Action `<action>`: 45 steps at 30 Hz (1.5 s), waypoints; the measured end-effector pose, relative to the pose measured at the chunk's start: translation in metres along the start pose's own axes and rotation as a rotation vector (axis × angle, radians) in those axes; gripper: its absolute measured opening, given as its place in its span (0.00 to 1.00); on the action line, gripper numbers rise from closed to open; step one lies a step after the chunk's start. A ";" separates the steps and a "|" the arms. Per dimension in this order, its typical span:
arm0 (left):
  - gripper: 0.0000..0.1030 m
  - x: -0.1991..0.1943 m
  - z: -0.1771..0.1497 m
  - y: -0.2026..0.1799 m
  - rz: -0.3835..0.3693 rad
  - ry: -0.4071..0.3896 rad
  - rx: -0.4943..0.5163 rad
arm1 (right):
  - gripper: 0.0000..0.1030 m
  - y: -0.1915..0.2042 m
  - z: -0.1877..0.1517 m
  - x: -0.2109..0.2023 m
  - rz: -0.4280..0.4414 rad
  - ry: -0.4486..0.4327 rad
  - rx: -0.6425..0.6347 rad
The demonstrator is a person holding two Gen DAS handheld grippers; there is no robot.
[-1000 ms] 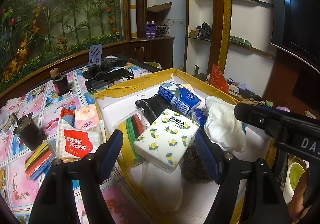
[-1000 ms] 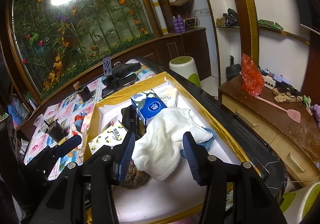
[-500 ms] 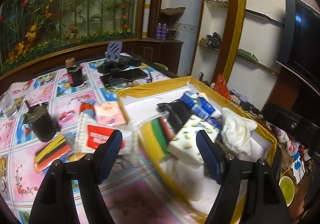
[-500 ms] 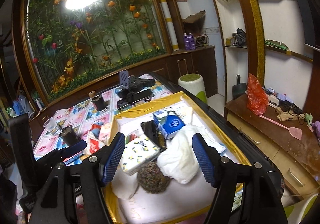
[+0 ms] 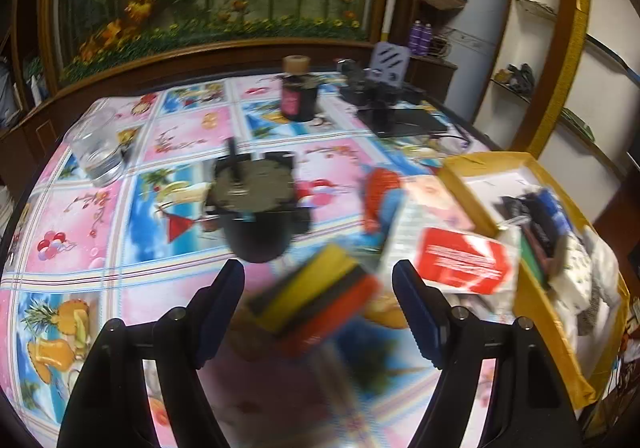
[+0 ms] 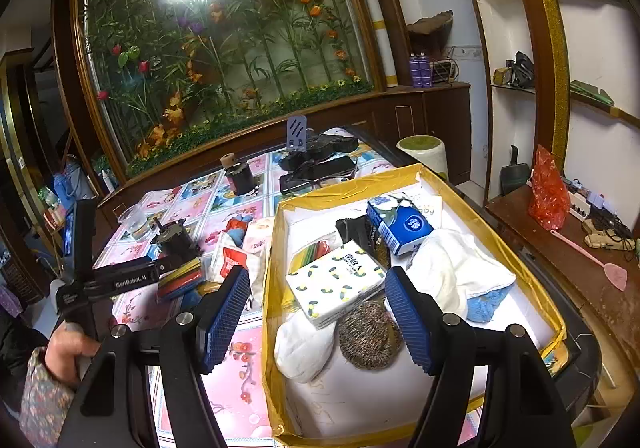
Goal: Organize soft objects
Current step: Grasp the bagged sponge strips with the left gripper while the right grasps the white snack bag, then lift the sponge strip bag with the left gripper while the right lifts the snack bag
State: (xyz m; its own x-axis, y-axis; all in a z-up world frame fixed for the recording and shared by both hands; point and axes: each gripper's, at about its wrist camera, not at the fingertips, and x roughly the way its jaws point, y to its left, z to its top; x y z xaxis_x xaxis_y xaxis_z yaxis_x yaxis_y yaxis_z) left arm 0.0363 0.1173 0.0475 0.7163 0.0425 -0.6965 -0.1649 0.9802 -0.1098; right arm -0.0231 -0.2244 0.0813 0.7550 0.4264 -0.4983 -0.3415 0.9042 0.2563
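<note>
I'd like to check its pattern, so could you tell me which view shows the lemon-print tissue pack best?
The right wrist view: the lemon-print tissue pack lies sharp and whole in the box. The left wrist view catches only a blurred sliver at its right edge.

Left claw (image 5: pixel 318 302) open, angled downward, held by a hand (image 6: pixel 68 352) in a patterned sleeve. Right claw (image 6: pixel 316 314) open, nothing between its blue pads.

box (image 6: pixel 520 268) fills the right half of the right wrist frame, sitting on the table (image 6: pixel 240 368). inside it: tissue pack (image 6: pixel 336 282) at centre, scrubber (image 6: pixel 370 336) just below it, towel (image 6: pixel 460 268) to the right, another pack (image 6: pixel 400 224) above. left of the box, sponges (image 6: pixel 180 280) and a pouch (image 6: pixel 230 262) on the table.
</note>
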 end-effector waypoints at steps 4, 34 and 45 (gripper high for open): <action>0.73 0.020 0.002 0.016 -0.047 0.046 -0.006 | 0.73 -0.001 -0.003 0.005 0.021 0.017 0.017; 0.48 0.031 -0.017 -0.015 0.011 0.176 0.157 | 0.76 0.134 -0.001 0.173 0.024 0.421 -0.699; 0.47 0.030 -0.017 -0.015 0.010 0.176 0.153 | 0.42 0.141 -0.009 0.176 -0.065 0.423 -0.718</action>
State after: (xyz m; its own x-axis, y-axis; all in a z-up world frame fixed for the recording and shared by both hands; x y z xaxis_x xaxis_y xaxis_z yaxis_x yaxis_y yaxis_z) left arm 0.0489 0.1010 0.0159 0.5837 0.0314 -0.8114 -0.0577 0.9983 -0.0028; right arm 0.0564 -0.0216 0.0228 0.5609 0.2160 -0.7992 -0.6860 0.6617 -0.3026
